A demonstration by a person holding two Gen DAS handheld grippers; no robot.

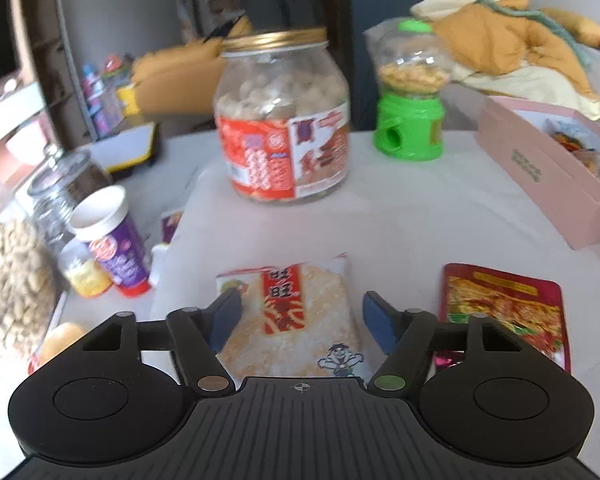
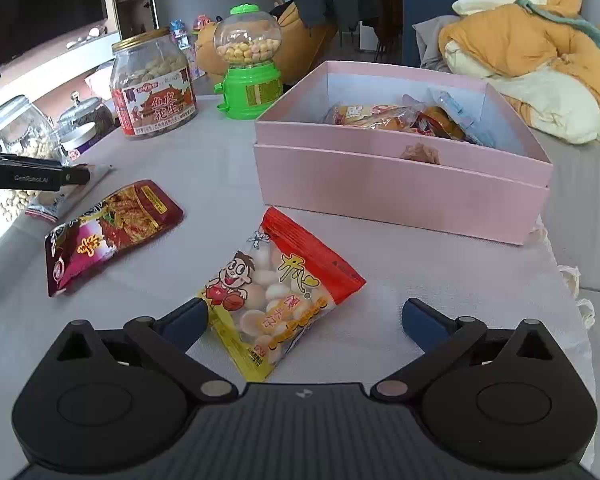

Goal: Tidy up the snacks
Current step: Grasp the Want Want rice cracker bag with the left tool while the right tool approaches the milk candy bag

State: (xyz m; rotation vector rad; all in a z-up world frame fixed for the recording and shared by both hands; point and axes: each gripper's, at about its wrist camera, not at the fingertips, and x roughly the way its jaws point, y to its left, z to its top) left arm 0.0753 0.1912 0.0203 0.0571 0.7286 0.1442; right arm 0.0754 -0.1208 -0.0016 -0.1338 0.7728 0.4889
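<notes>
Left gripper (image 1: 300,316) has its jaws apart, straddling a rice cracker pack (image 1: 296,320) that lies flat on the white table (image 1: 420,216); the pack sits between the blue pads (image 1: 225,318), but the frame is motion-blurred so I can't tell if either pad is touching it. Just right of that pack lies a dark red snack pouch (image 1: 504,312), flat, apart from it. Behind them stands a big peanut jar (image 1: 282,120) with a gold lid, upright, and to its right a green candy dispenser (image 1: 410,96), also upright. Left edge of the table: a purple cup (image 1: 114,240), a glass jar of nuts (image 1: 8,288) and a second lidded glass jar (image 1: 66,188), all bunched near each other. Right gripper (image 2: 304,320) is also spread wide, with nothing clamped; a bag of small round biscuits (image 2: 280,292) lies flat between its fingers, its yellow corner right next to the left finger (image 2: 186,320) and well clear of the right one. The pink box (image 2: 400,184) sits open beyond that bag, at the right side of the table, with several wrapped snacks (image 2: 400,116) already inside toward its back wall. From the right wrist view the red pouch (image 2: 112,228) lies left of the biscuit bag, well apart from it, and the left gripper's body pokes in at the far left over the cracker pack. An orange and cream blanket (image 2: 540,48) is heaped behind the box.
</notes>
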